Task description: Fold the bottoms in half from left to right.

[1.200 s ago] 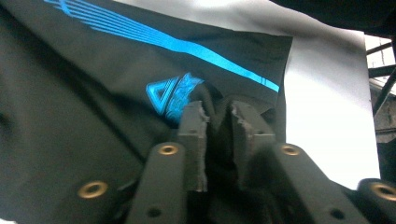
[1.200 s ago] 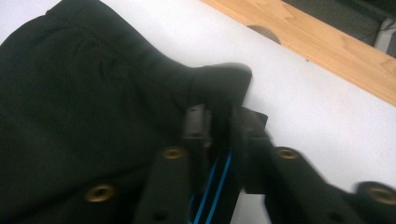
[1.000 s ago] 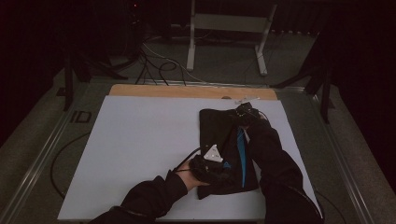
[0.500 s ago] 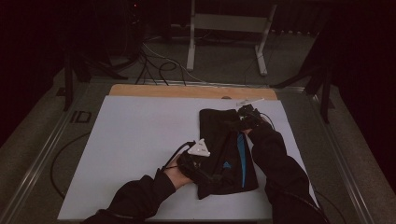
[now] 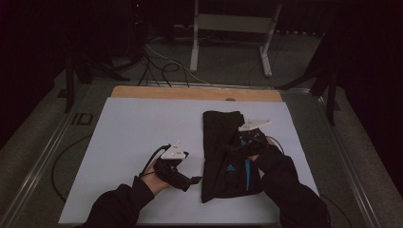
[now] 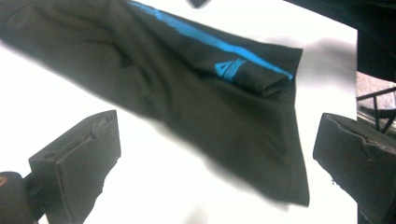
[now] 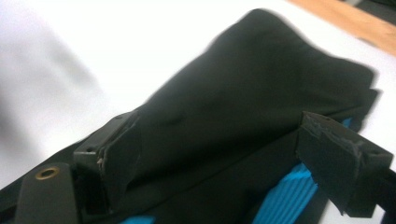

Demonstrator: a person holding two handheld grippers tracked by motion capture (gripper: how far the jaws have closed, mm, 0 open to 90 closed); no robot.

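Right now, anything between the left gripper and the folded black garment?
Nothing visible. The left gripper is open over bare white table cover, jaws pointing at the folded black garment, which lies just beyond them. The right gripper is open above the garment, farther along.

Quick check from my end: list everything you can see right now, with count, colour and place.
Folded garment: one, black with blue stripes and a blue logo, right half of the white sheet.
White sheet: one, covering most of the table top.
Table: one, bare wood strip along its far edge.
Metal stand: one, pale grey, on the floor beyond the table.
Cables: several, black, on the floor at far left.
Left claw: one, black, jaws open, on the sheet just left of the garment.
Right claw: one, black, jaws open, over the garment.
Sleeves: two, dark, entering from the bottom.
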